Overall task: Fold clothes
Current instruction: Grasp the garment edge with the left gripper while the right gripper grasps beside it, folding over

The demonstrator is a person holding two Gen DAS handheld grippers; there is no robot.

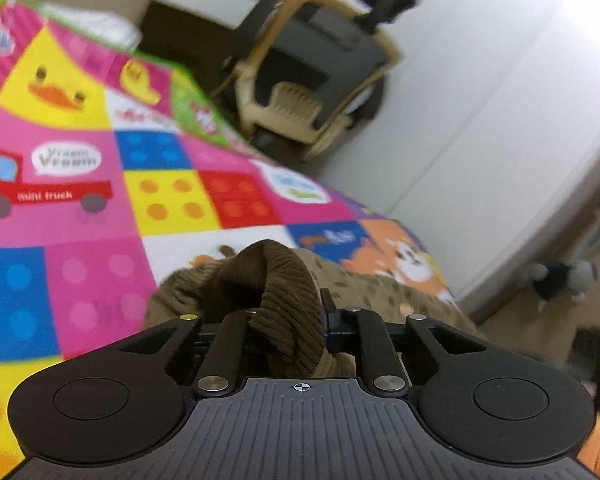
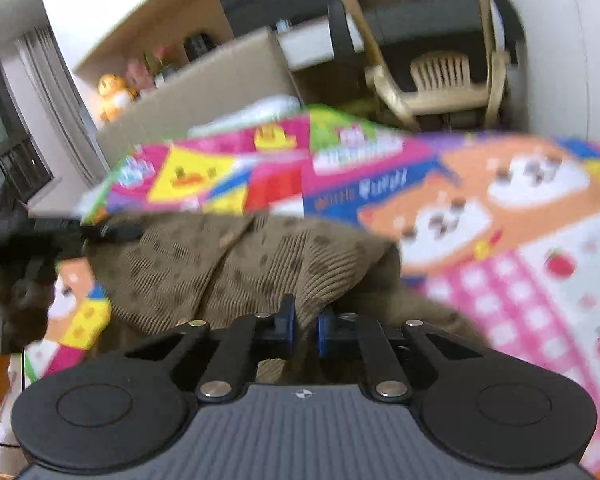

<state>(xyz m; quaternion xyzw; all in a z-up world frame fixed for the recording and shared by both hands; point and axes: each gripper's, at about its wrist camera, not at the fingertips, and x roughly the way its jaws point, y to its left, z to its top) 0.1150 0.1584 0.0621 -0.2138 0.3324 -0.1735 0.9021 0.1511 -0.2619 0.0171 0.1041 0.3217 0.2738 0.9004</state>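
Both grippers clamped on the brown knit garment [image 2: 236, 264]: left gripper [image 1: 288, 316] pinches a bunched ribbed edge, right gripper [image 2: 304, 326] a near hem, cloth stretching leftward and far across the play mat [image 1: 80, 216], apparently partly lifted, blur hinders certainty.

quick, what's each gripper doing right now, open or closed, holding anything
Left gripper: closed on the brown corduroy garment.
Right gripper: closed on the same garment's edge.

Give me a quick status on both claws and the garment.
Left claw shut on brown corduroy garment. Right claw shut on its edge. Garment bunched on colorful play mat. Nothing in the way.
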